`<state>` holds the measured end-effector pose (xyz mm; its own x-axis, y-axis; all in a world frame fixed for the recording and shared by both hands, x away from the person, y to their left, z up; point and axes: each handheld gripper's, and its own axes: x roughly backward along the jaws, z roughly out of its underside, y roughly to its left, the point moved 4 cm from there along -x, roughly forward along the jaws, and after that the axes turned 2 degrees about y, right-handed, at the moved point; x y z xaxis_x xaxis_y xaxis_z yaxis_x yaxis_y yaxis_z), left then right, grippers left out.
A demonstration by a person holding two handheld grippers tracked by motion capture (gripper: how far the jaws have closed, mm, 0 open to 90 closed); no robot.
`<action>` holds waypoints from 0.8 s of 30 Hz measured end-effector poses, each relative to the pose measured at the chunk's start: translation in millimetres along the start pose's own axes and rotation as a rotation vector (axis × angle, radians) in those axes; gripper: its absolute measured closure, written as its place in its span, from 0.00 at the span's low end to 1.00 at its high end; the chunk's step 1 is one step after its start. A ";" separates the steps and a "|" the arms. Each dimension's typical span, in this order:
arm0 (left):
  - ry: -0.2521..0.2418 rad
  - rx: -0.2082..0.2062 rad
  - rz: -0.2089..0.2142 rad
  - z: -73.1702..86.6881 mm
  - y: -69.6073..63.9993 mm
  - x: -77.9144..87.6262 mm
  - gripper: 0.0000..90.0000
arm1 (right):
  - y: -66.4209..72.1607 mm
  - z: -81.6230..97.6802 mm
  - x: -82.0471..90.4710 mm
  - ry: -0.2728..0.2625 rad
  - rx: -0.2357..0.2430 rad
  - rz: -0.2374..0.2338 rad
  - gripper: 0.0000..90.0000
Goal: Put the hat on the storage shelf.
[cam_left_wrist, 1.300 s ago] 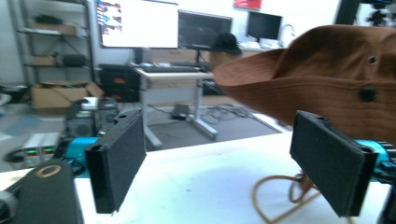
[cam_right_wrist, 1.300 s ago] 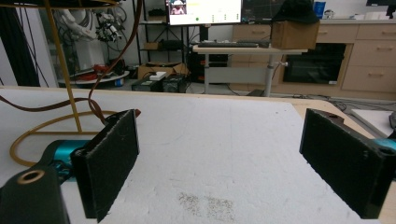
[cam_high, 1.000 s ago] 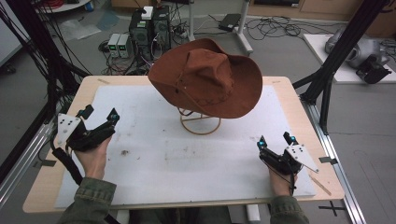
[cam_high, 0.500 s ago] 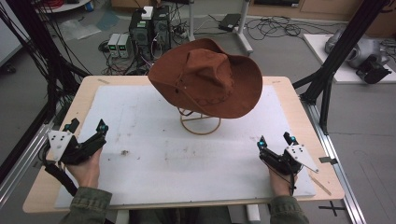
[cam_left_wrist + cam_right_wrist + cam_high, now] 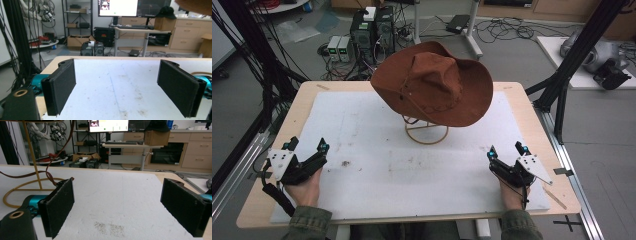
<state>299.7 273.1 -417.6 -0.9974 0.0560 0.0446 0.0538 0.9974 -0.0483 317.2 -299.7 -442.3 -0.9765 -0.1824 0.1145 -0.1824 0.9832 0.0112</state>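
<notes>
Hands low at near table edge — left gripper point(image 5: 307, 148) & right gripper point(image 5: 508, 151) both wide apart, holding nothing, hat point(image 5: 434, 90) ahead.

Mat point(image 5: 362, 135) open; hat point(image 5: 434, 90) on stand point(image 5: 427, 132) blocks centre.

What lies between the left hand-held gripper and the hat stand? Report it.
In the high view, bare white mat with a small dark speck separates the left hand-held gripper from the hat stand.

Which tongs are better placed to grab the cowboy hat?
Probably the right tongs: they look a bit nearer the brown cowboy hat on its wire stand. The left tongs sit farther off. Both are open.
</notes>
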 end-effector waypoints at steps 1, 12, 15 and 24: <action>-0.001 0.002 0.001 0.5 -1.1 -0.1 0.17 | 0.0 0.0 0.1 0.000 -0.001 0.002 0.12; 0.020 0.014 0.005 3.1 -0.4 0.5 0.17 | 0.5 0.1 0.1 0.002 0.005 -0.003 0.12; 0.013 0.024 0.000 2.5 0.0 2.4 0.17 | 0.7 0.1 -0.2 0.000 0.011 -0.003 0.12; 0.008 0.036 0.002 3.7 1.9 4.9 0.17 | 1.0 1.2 1.1 0.009 0.009 -0.008 0.12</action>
<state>294.8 275.1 -421.1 -0.9969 0.0588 0.0521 0.0543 0.9949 -0.0847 315.8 -298.9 -443.3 -0.9740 -0.1902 0.1234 -0.1912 0.9815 0.0033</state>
